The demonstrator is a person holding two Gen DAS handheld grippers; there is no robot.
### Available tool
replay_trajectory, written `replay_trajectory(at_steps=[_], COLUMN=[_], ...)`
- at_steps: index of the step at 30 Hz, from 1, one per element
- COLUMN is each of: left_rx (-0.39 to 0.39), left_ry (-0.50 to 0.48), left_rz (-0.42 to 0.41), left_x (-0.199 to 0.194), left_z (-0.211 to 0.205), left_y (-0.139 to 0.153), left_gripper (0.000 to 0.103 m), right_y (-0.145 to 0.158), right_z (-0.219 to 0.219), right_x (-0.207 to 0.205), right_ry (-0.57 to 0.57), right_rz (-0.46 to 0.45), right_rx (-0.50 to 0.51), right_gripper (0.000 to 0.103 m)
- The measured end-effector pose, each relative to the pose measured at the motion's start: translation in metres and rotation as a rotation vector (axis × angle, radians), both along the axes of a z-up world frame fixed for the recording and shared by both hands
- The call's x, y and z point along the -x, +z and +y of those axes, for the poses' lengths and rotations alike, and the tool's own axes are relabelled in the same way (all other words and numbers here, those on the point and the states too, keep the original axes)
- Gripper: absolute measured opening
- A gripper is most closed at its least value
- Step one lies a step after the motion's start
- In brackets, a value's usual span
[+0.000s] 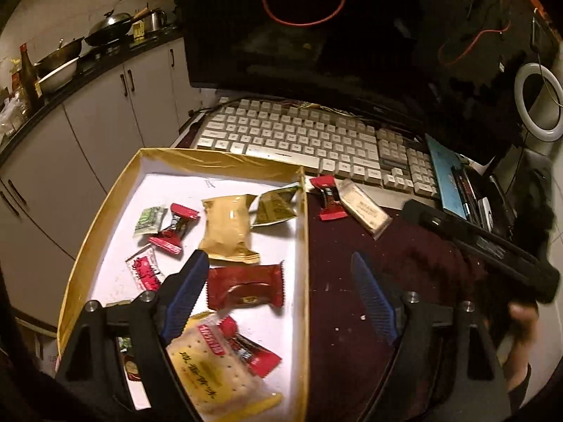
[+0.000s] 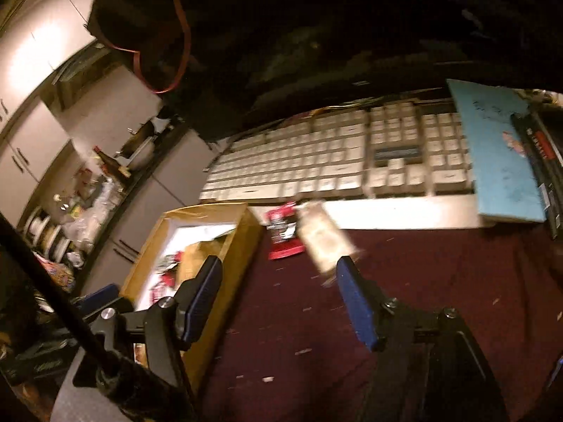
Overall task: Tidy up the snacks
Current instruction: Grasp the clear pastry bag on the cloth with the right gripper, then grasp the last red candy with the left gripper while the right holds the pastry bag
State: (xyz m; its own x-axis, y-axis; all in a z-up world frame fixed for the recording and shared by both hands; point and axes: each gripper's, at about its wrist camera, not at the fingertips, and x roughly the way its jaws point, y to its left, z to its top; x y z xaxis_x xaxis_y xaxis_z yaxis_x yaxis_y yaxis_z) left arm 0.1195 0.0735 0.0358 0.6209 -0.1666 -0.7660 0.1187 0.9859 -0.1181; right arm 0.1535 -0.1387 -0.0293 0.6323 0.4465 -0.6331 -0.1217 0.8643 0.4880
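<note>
A yellow-walled box [image 1: 305, 246] with a white floor holds several snacks: a tan packet [image 1: 227, 227], a dark red packet [image 1: 246, 286], a cracker pack [image 1: 211, 362], an olive packet [image 1: 276, 205] and red candies. My left gripper [image 1: 279, 260] hangs open over the box's right side, with nothing between its blue fingers. Outside the box, on the dark red cloth, lie a red candy [image 1: 329, 198] and a pale wrapped bar [image 1: 366, 209]. In the blurred right wrist view, my right gripper [image 2: 278, 262] is open and empty, just short of the red candy [image 2: 283, 234] and the pale bar [image 2: 323, 241].
A white keyboard [image 1: 299, 140] lies behind the box, below a dark monitor [image 1: 316, 35]. A blue notebook [image 1: 445, 176] and pens sit at the right, with a ring light [image 1: 538, 102] beyond. A kitchen counter with pans [image 1: 105, 31] runs along the left. A hand [image 1: 524, 320] shows at the right.
</note>
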Motion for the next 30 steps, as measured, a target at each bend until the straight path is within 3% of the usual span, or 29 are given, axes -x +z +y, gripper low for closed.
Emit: replay_trajectory(at_steps=[4, 7, 10, 12, 14, 18, 21, 26, 30], left_rx=[-0.004, -0.012, 0.000, -0.003, 0.002, -0.004, -0.014, -0.018, -0.018], left_ry=[-0.016, -0.010, -0.010, -0.004, -0.006, -0.015, -0.029, -0.078, -0.100], left_rz=[0.009, 0.011, 0.014, 0.007, 0.013, 0.021, 0.028, 0.075, 0.109], left_x=[0.001, 0.000, -0.001, -0.001, -0.003, -0.007, -0.013, -0.031, -0.051], left_z=[-0.006, -0.004, -0.002, -0.001, -0.001, -0.002, -0.008, -0.028, -0.050], left_y=[0.000, 0.000, 0.000, 0.000, -0.002, -0.003, -0.003, -0.009, -0.019], left_gripper=[0.083, 0.083, 0.083, 0.083, 0.083, 0.083, 0.083, 0.083, 0.083], right_y=[-0.008, -0.017, -0.030, -0.036, -0.043, -0.044, -0.043, -0.042, -0.045], right_z=[0.009, 0.026, 0.037, 0.045, 0.052, 0.068, 0.056, 0.018, -0.009], right_x=[-0.031, -0.053, -0.066, -0.064, -0.062, -0.049, -0.038, -0.003, 0.028], right_ry=[0.030, 0.044, 0.065, 0.049, 0.056, 0.031, 0.006, -0.027, -0.099], right_rz=[0.041, 0.080, 0.122, 0.109, 0.122, 0.078, 0.089, 0.104, 0.062], right_rx=[0.064, 0.180, 0.200, 0.282, 0.319, 0.476, 0.417, 0.225, 0.114], right_gripper=[0.067, 0.067, 0.067, 0.066, 0.062, 0.042, 0.033, 0.033, 0.033])
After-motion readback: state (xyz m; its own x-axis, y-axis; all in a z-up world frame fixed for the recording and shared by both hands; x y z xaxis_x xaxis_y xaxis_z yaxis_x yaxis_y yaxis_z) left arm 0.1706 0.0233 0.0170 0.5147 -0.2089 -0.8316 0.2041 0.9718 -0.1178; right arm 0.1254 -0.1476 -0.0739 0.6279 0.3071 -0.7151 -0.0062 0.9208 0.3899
